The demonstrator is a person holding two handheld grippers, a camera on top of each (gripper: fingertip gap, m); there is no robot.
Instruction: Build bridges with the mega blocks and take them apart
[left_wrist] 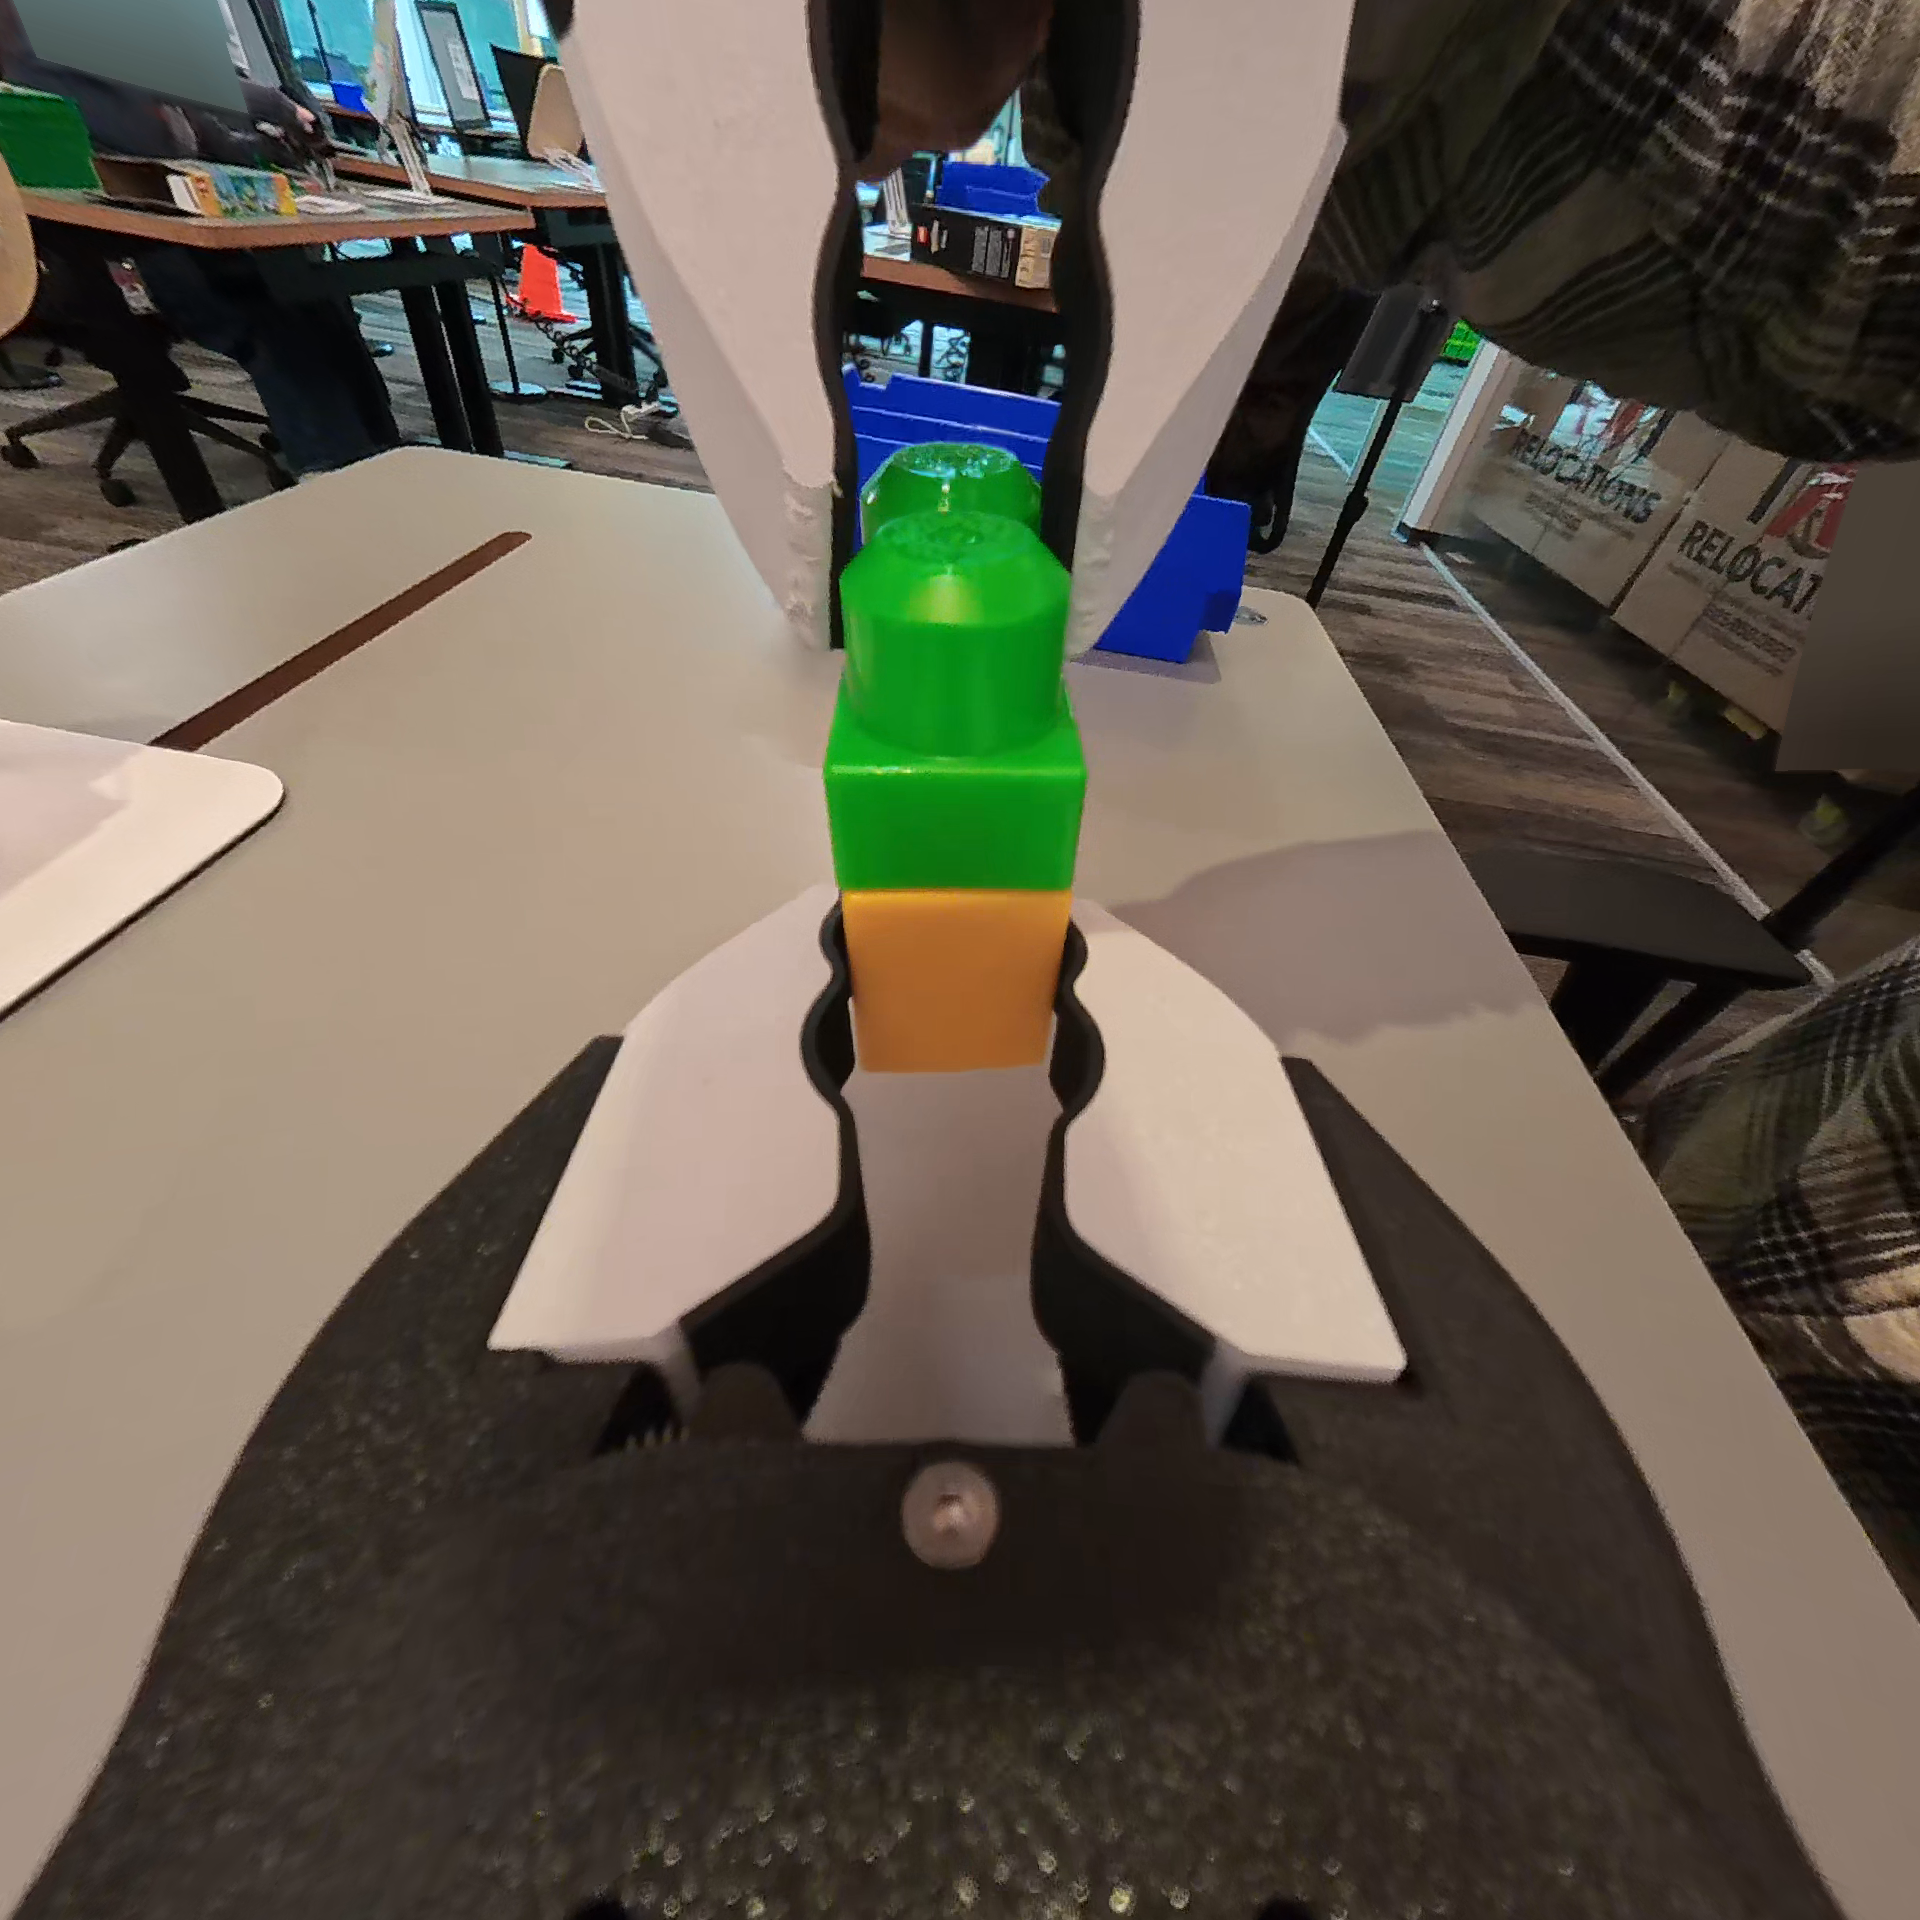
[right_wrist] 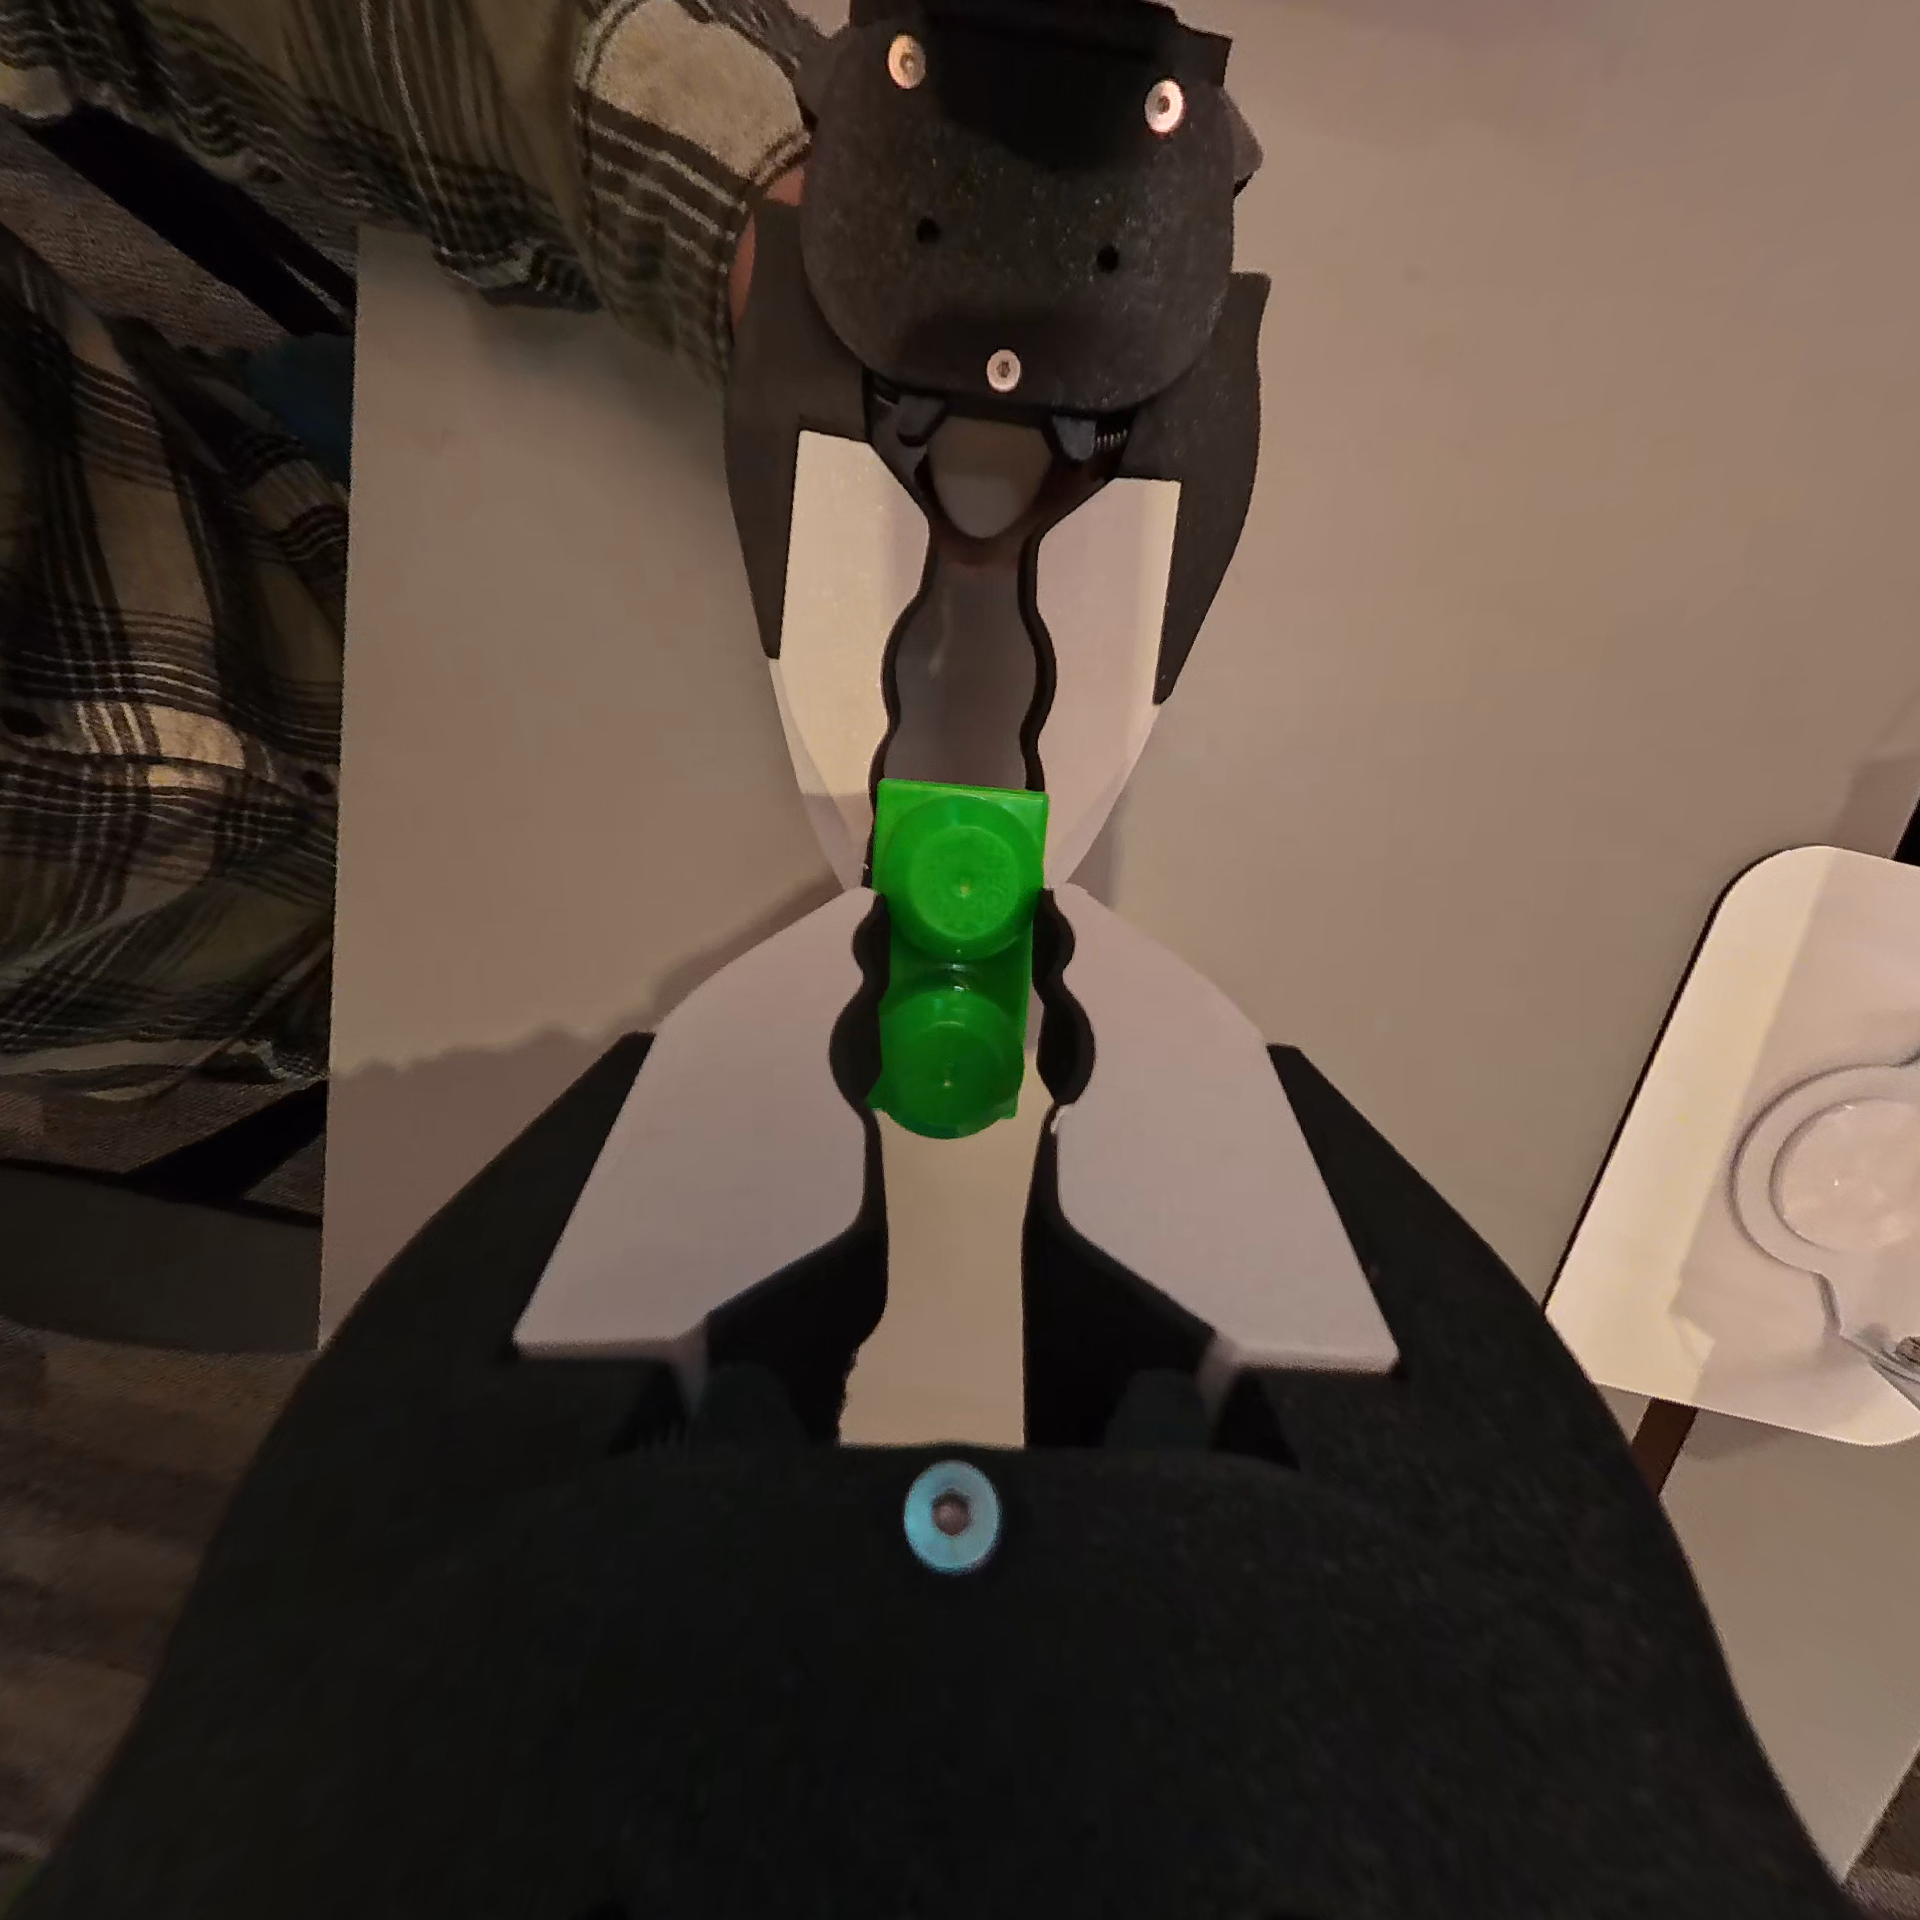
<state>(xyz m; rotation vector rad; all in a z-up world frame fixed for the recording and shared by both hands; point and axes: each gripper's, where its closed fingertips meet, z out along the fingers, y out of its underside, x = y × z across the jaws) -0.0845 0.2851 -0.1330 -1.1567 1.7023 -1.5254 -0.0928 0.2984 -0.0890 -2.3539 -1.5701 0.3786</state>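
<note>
The left gripper [left_wrist: 954, 977] reaches in low and level over the grey table [left_wrist: 520, 935], its jaws pinched tight on the sides of the orange block [left_wrist: 951, 982]. Sitting square on that orange block is the green block [left_wrist: 956, 748], two studs long, running straight away from the camera. And from above comes the right gripper [left_wrist: 956, 561], pointing steeply down, its white fingers [left_wrist: 727, 312] straddling the far stud of the green block.

Switch to the right wrist view and it's a look straight down: the right gripper [right_wrist: 951, 997] has its wavy black pads pressed on both long sides of the green block [right_wrist: 951, 935], closed on it. Opposite, the left gripper [right_wrist: 956, 800] comes in from the top of the picture, its tips meeting the right gripper's tips around the same stack; the orange block is hidden under the green one from here.

The two-block stack sits near the table's right edge, which drops off to dark wood floor. A blue bin [left_wrist: 1164, 561] stands just behind the stack at the far edge. A white tray [left_wrist: 104, 831] lies well off to the left, with bare tabletop between it and the blocks. A plaid sleeve [left_wrist: 1662, 208] hangs over the right side.
</note>
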